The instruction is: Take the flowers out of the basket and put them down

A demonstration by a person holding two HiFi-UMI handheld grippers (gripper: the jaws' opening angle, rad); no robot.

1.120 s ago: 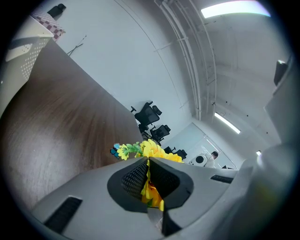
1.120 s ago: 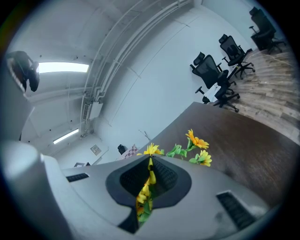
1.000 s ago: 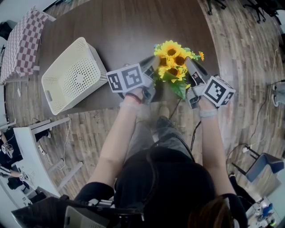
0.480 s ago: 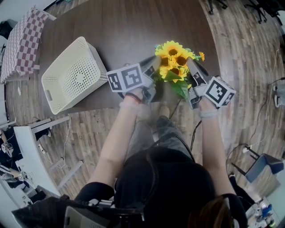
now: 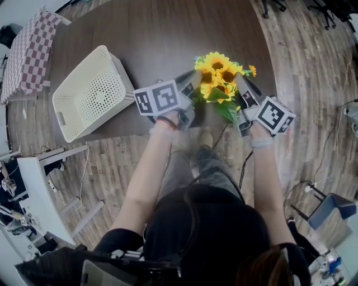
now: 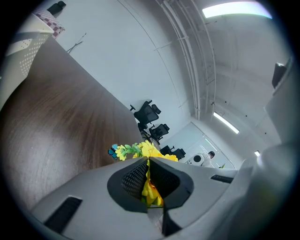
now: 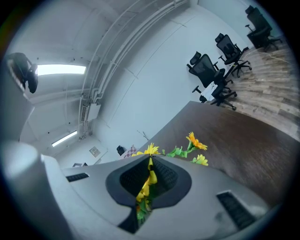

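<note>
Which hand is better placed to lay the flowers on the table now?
Hard to choose: left gripper and right gripper are both shut on the flowers, one on each side, above the table. Perhaps right, farther from the basket.

Head view bright, evenly lit from overhead; no hard shadows. Strong fisheye bend: floor planks [image 5: 302, 67] curved toward edges. Dark counter [image 5: 168, 33] carried soft pale sheen. Yellow sunflowers [image 5: 217, 75] sharp, saturated. Both gripper views wide-angle, ringed by black vignette, straight lines bowed. Ceiling strip [image 6: 236, 9] blown out white in left gripper view; ceiling panel [image 7: 61, 70] glared in right gripper view. Foreground close to lens soft; office chairs [image 7: 211, 70] far off were crisp.
</note>
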